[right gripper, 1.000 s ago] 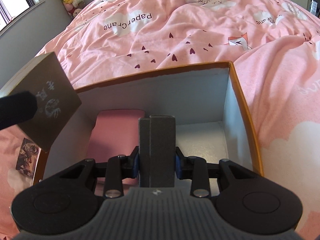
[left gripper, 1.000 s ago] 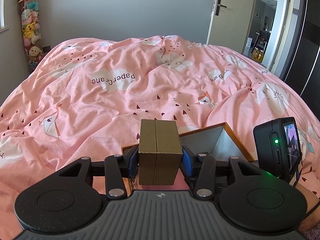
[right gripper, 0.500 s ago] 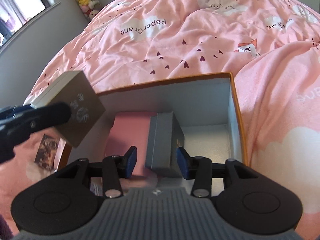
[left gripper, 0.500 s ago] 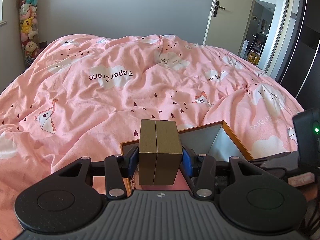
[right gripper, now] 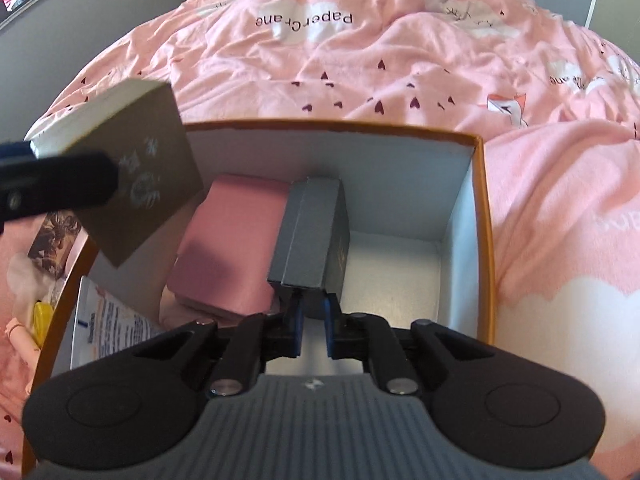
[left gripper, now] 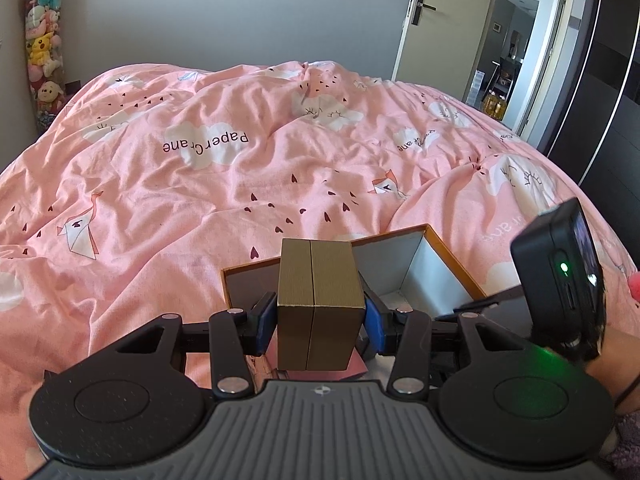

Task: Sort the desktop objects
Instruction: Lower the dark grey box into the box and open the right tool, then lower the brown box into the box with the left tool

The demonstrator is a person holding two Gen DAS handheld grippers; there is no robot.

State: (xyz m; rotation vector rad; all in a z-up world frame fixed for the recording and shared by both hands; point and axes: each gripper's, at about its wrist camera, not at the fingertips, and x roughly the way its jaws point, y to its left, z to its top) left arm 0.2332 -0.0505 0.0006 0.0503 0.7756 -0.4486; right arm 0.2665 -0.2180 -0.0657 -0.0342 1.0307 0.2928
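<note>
My left gripper [left gripper: 320, 320] is shut on a gold-brown box [left gripper: 320, 300], held upright over the near left corner of an orange-rimmed storage box [left gripper: 452, 256]. The right wrist view shows that gold box [right gripper: 140, 176] tilted above the storage box's left wall [right gripper: 484, 220]. Inside stands a grey box [right gripper: 316, 232] on its edge beside a flat pink box [right gripper: 228, 248]. My right gripper [right gripper: 314, 324] hovers just short of the grey box. Its jaws are closing, with a narrow gap and nothing between them.
The storage box rests on a rumpled pink bedspread [left gripper: 200, 200]. A printed leaflet [right gripper: 108, 320] leans in its near left corner. A picture card [right gripper: 52, 240] and a yellow item [right gripper: 42, 316] lie outside its left wall. The right gripper's camera [left gripper: 560, 280] is close on the right.
My right gripper let go of the grey box, which now stands in the storage box, and its jaws have since drawn nearly together. The left gripper still holds the gold-brown box.
</note>
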